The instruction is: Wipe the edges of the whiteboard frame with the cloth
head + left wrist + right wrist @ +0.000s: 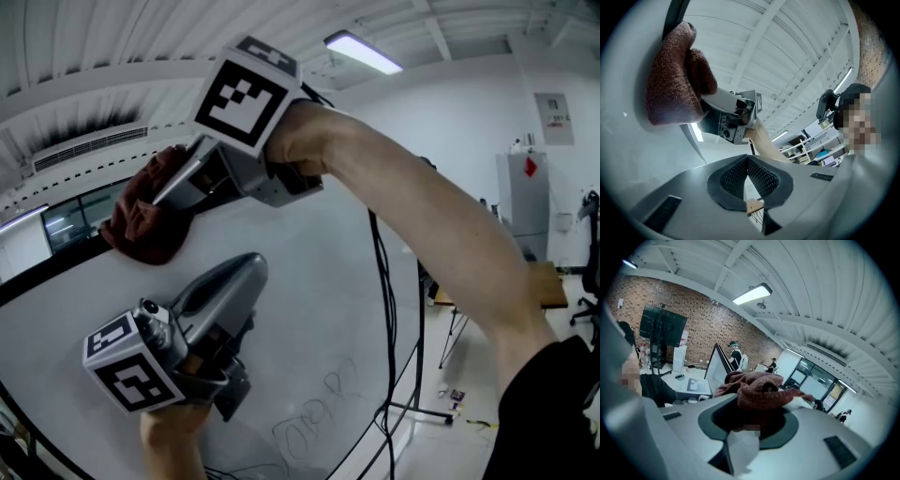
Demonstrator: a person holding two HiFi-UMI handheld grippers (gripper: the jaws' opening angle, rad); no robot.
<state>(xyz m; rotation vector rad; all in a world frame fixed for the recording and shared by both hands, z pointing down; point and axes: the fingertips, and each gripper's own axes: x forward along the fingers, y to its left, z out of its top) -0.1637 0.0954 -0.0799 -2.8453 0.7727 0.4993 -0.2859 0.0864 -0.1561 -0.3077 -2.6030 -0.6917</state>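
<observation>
Against whiteboard frame (42, 275), cloth (141, 225) lengthwise along it, clamped in right gripper (171, 195); left gripper (246, 270) closed, empty.

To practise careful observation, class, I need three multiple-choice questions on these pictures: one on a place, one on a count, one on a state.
1. Where is the dark red knitted cloth pressed?
A. against the whiteboard's black frame edge
B. on the floor
C. on a desk

2. How many grippers grip it?
A. none
B. one
C. two

3. The left gripper has its jaws:
A. shut and empty
B. wide open
C. clamped on a marker

Answers:
1 A, the cloth lies against the frame.
2 B, only the right gripper clamps it.
3 A, its jaws meet with nothing between.
</observation>
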